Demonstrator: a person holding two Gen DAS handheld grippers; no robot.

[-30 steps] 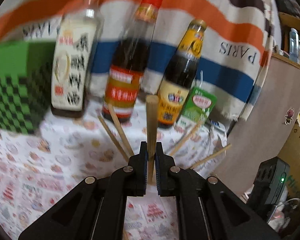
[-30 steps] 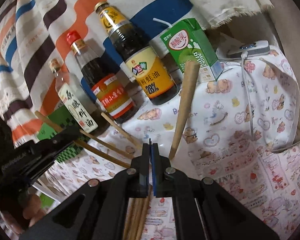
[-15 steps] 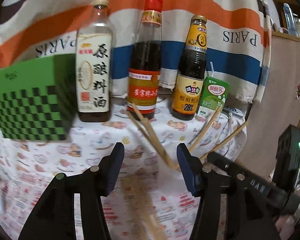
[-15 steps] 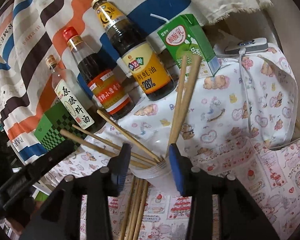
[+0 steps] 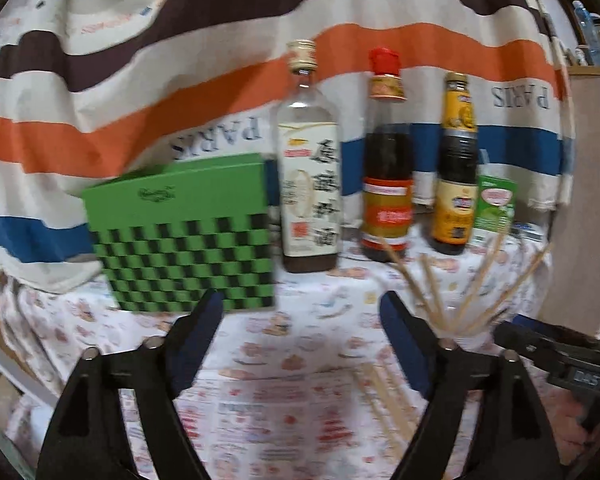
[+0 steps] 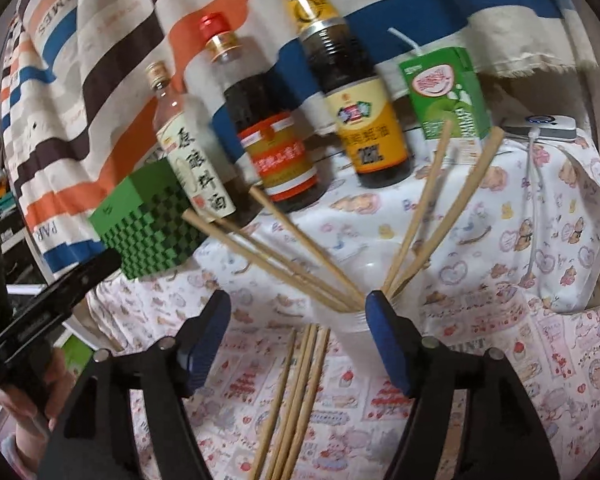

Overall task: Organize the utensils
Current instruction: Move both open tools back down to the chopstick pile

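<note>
Two grippers stand with nothing between their pads: the left gripper point(image 5: 300, 336) has just been opening and now gapes wide over bare printed cloth, and the right gripper point(image 6: 298, 332) has likewise just been opening, a little less wide, its right pad just beside the clear cup point(image 6: 352, 328) without pressing on it. Nearest the front edge of the table point(image 6: 560, 380), about four loose chopsticks point(image 6: 296, 396) lie flat in a rough bundle — in the right wrist view they run under the open jaws toward the cup's foot. Behind them the cup holds the standing chopsticks point(image 6: 284, 248), about five or six, fanned out to left and right at steep leans. I judge the job somewhat over half done: the cup is filling, and the flat bundle is what remains to be lifted and dropped in. Along the back edge stand three sauce bottles point(image 6: 276, 128) in a row, with a green drink carton point(image 6: 444, 92) to their right and a green checkered box point(image 5: 180, 236) toward the left back corner — all against a striped cloth backdrop point(image 5: 180, 60).
</note>
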